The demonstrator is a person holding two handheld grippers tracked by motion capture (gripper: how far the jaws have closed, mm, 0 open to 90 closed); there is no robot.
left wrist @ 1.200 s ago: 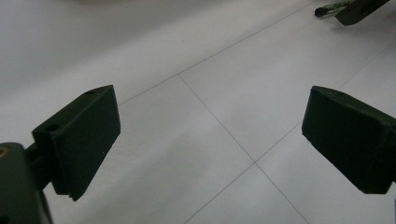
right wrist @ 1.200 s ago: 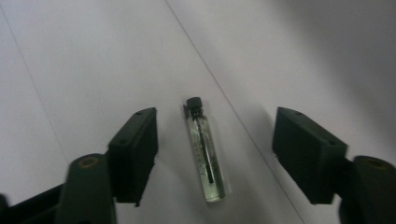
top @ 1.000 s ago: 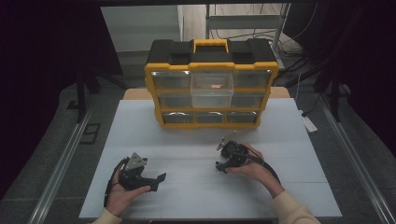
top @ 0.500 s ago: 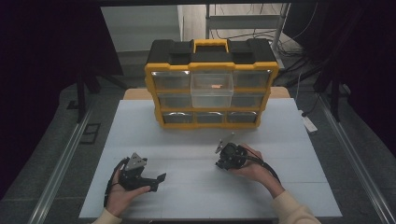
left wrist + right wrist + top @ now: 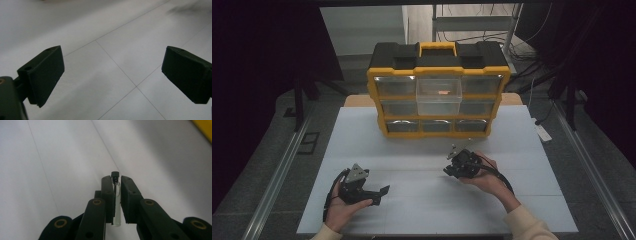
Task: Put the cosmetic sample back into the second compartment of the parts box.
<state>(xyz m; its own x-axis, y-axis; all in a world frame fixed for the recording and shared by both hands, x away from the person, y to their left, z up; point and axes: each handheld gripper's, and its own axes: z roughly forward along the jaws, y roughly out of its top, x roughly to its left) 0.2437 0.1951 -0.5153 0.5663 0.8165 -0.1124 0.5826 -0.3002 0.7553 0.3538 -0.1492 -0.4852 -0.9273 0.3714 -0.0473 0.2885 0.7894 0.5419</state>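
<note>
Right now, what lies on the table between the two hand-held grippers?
Nothing: in the high view, bare white table separates the left hand-held gripper from the right hand-held gripper, which holds a small vial.

Left claw (image 5: 384, 190) agape; right claw (image 5: 116, 187) pinched tight, both hand-held.

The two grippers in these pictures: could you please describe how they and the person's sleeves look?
The left gripper is black, with a grey three-cornered plate on top and blocky black claw pads. The right gripper is black too; its linkage arms carry brass-ringed pivots, and a black cable trails back. The sleeves are pale cream.
</note>
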